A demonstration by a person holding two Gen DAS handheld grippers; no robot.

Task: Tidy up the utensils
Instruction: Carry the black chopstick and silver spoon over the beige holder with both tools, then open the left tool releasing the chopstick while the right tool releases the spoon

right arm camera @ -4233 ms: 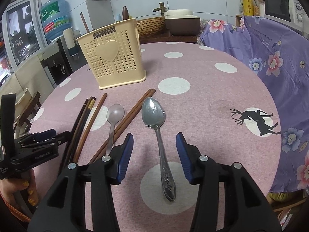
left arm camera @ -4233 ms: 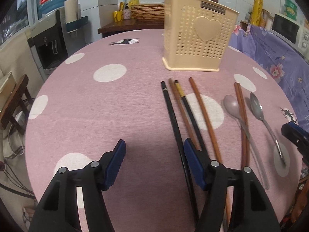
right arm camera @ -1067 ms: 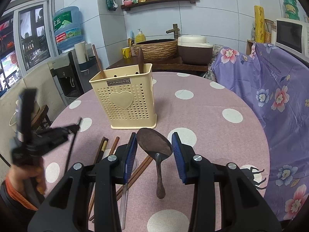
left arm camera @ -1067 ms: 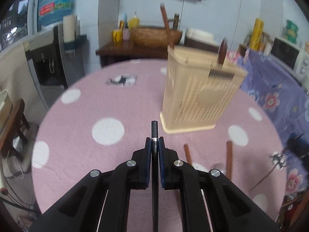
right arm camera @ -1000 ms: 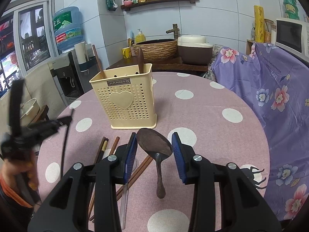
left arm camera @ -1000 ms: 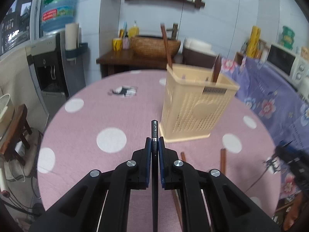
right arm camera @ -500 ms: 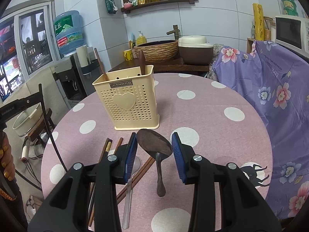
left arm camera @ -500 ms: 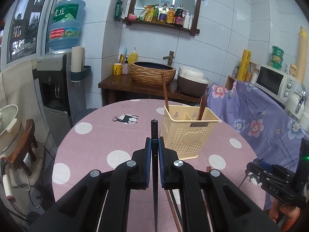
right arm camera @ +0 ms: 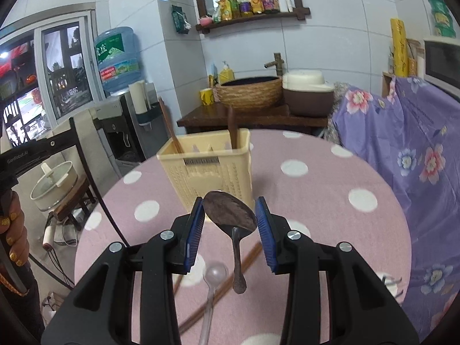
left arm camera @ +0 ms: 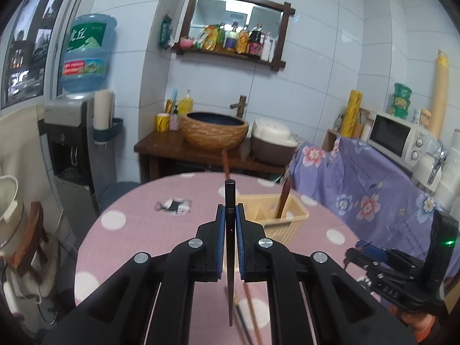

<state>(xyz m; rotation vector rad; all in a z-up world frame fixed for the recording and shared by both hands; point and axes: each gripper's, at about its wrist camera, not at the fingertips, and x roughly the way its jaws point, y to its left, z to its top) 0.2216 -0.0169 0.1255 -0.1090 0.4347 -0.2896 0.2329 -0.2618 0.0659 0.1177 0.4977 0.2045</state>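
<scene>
My left gripper [left arm camera: 230, 215] is shut on a black chopstick [left arm camera: 230, 247], held high above the pink dotted table [left arm camera: 138, 224]. The cream utensil basket [left arm camera: 273, 215] stands ahead and below, with a brown chopstick and a dark utensil upright in it. My right gripper [right arm camera: 230, 221] is shut on a metal spoon [right arm camera: 231, 215], its bowl between the pads and its handle hanging down. The basket [right arm camera: 210, 169] is just beyond the spoon. A pale plastic spoon [right arm camera: 214, 273] and brown chopsticks [right arm camera: 230, 276] lie on the table below.
A purple floral cloth [right arm camera: 417, 149] covers furniture on the right. A wooden side table with a woven basin [left arm camera: 214, 128] and rice cooker stands behind. A water dispenser [left arm camera: 74, 132] is at the left. The left gripper and its black chopstick [right arm camera: 95, 189] show at the right wrist view's left.
Both grippers have risen and tilted forward, so the basket now sits lower and closer in view. The right gripper has carried the spoon nearer the basket. Both grips are unchanged.
</scene>
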